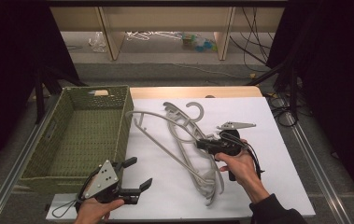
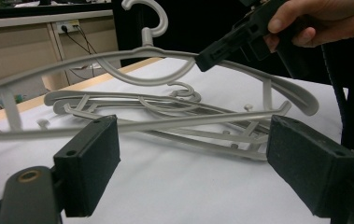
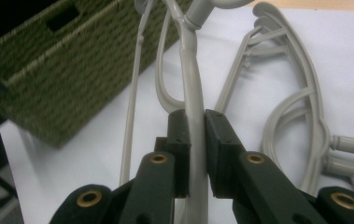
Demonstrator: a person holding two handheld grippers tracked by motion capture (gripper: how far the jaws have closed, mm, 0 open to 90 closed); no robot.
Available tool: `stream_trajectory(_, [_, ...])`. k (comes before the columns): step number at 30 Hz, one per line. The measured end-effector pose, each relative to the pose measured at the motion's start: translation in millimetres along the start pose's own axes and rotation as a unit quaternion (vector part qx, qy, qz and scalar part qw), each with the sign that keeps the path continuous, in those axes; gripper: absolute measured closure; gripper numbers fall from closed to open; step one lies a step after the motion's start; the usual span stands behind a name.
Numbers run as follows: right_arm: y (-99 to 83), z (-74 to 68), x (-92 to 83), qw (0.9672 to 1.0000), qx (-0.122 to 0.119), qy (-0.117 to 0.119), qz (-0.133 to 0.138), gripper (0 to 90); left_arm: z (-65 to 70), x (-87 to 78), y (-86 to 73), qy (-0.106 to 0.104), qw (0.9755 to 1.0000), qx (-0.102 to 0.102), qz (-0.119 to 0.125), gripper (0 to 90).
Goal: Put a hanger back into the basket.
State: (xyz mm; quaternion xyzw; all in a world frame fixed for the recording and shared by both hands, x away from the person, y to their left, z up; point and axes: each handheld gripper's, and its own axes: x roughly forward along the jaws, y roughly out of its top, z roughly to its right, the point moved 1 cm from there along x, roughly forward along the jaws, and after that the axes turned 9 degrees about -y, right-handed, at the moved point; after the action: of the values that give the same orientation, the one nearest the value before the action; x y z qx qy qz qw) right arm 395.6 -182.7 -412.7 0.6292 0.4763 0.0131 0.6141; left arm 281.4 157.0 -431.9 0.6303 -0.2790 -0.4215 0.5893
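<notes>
In the high view, my right tool at centre right gripped a hanger, with more hangers piled on the tabletop and a basket at left. My left tool sat lower left, jaws wide. In the left gripper view, the wide jaws framed the hanger, lifted above the pile. In the right gripper view, the pads clamped the hanger's bar at centre.

Right claw clamped — left claw agape
</notes>
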Motion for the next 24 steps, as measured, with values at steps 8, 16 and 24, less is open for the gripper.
stream_trajectory(8, [-9.7,1.7,-17.9,0.9987,-0.044,0.006,-0.025,81.7,0.0,1.0,0.1,-0.003,1.0,0.004,-0.005,17.1])
stream_trajectory(16, [-27.2,-0.1,-34.6,0.9951,-0.089,0.012,-0.04,81.7,-5.6,5.5,3.2,-0.006,0.9999,-0.011,-0.009,16.5])
stream_trajectory(24, [-44.8,-6.0,-53.1,0.991,-0.121,0.02,-0.054,81.8,0.9,26.0,9.2,-0.036,0.9974,-0.034,-0.052,16.2])
